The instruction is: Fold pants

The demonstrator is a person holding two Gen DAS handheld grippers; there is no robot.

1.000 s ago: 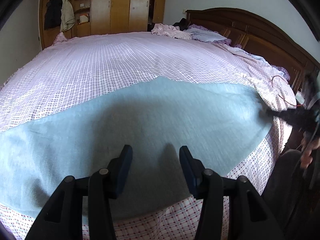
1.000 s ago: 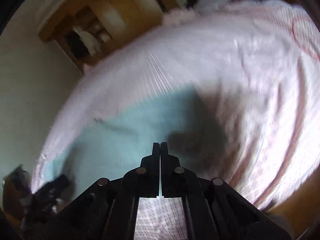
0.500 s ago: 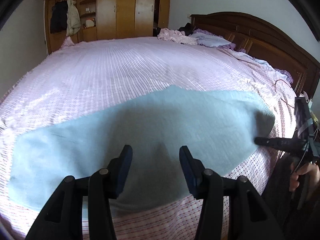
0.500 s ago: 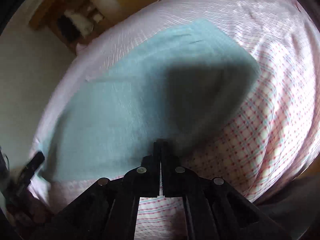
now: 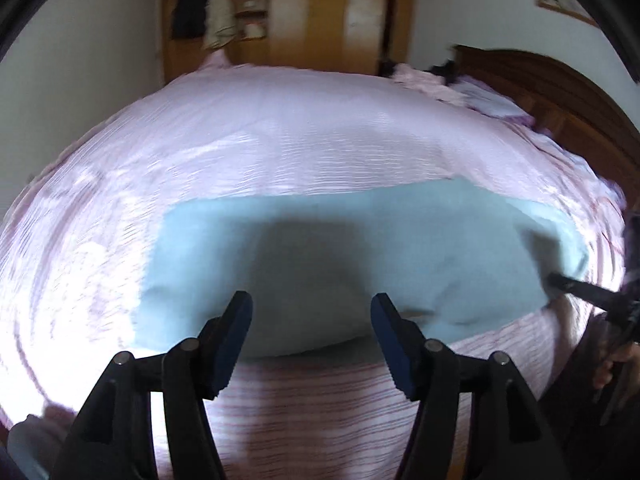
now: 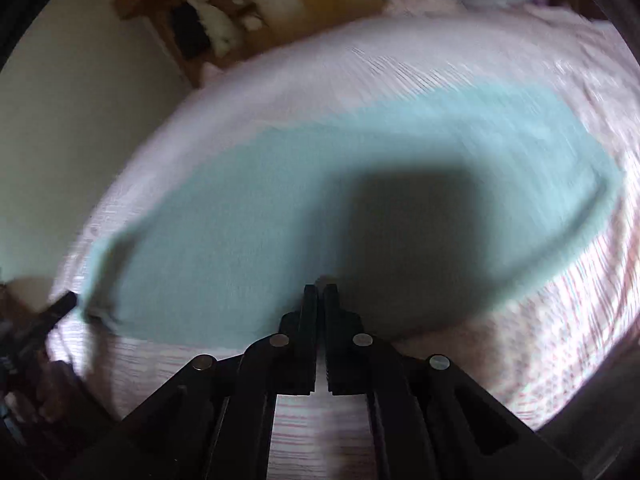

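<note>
While both views blur, the bed (image 5: 320, 136) fills them; light blue pants (image 5: 360, 248) lie flat across its near edge; left gripper (image 5: 311, 334) hangs wide open, empty, above them; right gripper (image 6: 320, 292) pinched closed, holding nothing visible. Best grip both near-edge corners evenly before lifting. Versus a second ago, both cameras sit farther back, showing the pants whole.

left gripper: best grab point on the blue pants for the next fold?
Probably the near-left corner of the pants. The left gripper hangs open above the near edge, so come in low from the bed's near side, one finger under the hem. The pants lie flat, so only edges and corners offer a pinchable lip. The right gripper is shut at the near edge.
</note>
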